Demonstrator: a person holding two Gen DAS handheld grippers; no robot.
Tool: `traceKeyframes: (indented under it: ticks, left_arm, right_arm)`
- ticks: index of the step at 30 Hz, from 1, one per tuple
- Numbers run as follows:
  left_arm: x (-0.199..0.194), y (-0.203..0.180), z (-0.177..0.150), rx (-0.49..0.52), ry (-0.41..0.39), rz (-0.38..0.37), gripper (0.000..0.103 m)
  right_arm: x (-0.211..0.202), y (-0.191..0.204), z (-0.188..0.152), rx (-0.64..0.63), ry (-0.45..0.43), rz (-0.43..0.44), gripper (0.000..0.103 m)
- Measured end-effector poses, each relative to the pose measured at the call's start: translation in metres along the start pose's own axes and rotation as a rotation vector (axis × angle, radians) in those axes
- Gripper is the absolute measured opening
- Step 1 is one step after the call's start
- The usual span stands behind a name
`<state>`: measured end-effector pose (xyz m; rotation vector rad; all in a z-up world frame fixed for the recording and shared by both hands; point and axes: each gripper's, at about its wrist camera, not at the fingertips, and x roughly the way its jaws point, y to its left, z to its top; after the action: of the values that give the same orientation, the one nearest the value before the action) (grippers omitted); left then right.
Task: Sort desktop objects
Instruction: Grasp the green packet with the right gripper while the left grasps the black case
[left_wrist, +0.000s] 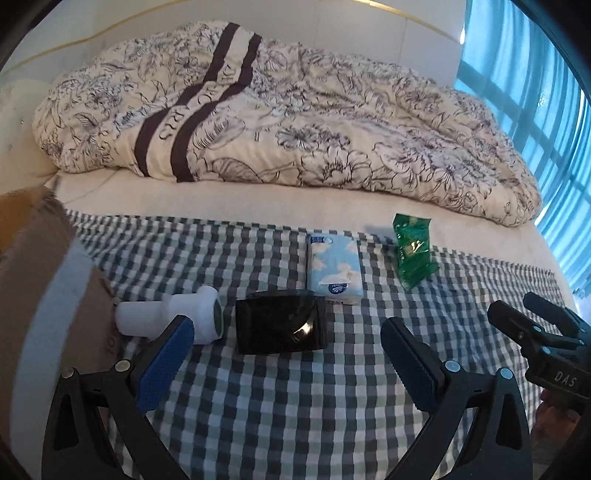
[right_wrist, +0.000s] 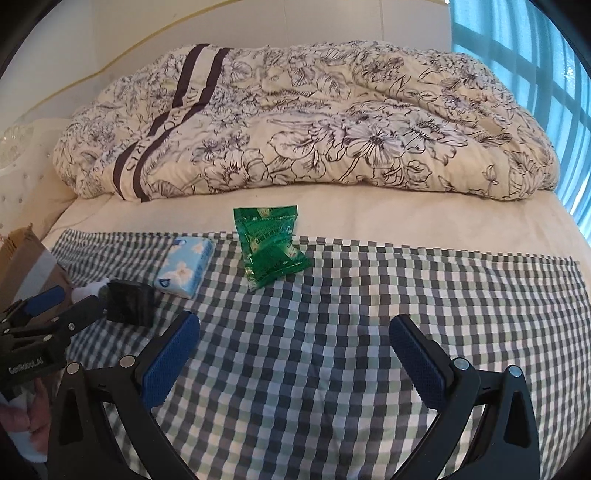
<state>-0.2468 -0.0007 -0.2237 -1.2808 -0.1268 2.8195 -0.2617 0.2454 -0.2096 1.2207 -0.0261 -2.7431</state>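
Desktop objects lie in a loose row on the checked cloth (right_wrist: 332, 314) ahead of you. Your left gripper (left_wrist: 287, 341) hangs with its jaws wide and empty; its left pad overlaps the white bottle (left_wrist: 173, 315) in view, contact unclear. Just beyond sits the black pouch (left_wrist: 281, 320), beside that bottle. Your right gripper (right_wrist: 294, 343) is likewise spread wide over bare cloth, holding nothing. Farther on lie the blue tissue pack (left_wrist: 334, 267) and the green packet (right_wrist: 271, 247), near each other. A cardboard box (left_wrist: 44, 280) stands at the left. Behind, a floral duvet (right_wrist: 314, 125) heaps on the bed, with teal curtains (left_wrist: 535, 92) at right.
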Motion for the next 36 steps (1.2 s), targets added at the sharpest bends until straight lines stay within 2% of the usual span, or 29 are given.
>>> traceKeyframes:
  ticks: [14,18,22,23,24,26,27,28,33,35,36]
  left_arm:
    - [0.057,-0.001,-0.006,-0.002,0.058,0.015,0.103]
    - [0.065,-0.004,-0.008,0.018,0.06,0.033,0.094]
    - [0.073,-0.006,-0.01,0.026,0.064,0.038,0.092]
    - [0.075,-0.006,-0.012,0.028,0.069,0.04,0.088]
    - [0.079,-0.006,-0.013,0.026,0.08,0.044,0.079]
    - [0.083,-0.005,-0.016,0.026,0.069,0.052,0.077]
    - [0.083,-0.006,-0.017,0.029,0.059,0.054,0.077]
    - [0.083,-0.006,-0.017,0.03,0.052,0.052,0.077]
    - [0.084,-0.004,-0.02,0.027,0.035,0.047,0.077]
    - [0.084,-0.005,-0.02,0.029,0.034,0.049,0.077]
    - [0.084,-0.005,-0.019,0.028,0.034,0.049,0.077]
  right_arm:
    - [0.064,0.007,0.017,-0.047,0.017,0.04,0.103]
    - [0.076,0.014,0.021,-0.068,0.003,0.042,0.103]
    - [0.089,0.021,0.025,-0.09,-0.005,0.037,0.101]
    - [0.091,0.022,0.026,-0.093,-0.007,0.034,0.1]
    - [0.095,0.024,0.026,-0.099,-0.01,0.025,0.097]
    - [0.103,0.028,0.024,-0.112,-0.001,0.004,0.086]
    - [0.107,0.029,0.024,-0.12,0.01,-0.001,0.074]
    - [0.112,0.03,0.023,-0.128,0.025,-0.015,0.068]
    - [0.113,0.033,0.02,-0.148,0.0,-0.036,0.066]
    - [0.113,0.033,0.021,-0.149,-0.006,-0.031,0.063]
    - [0.112,0.032,0.021,-0.147,-0.008,-0.03,0.058]
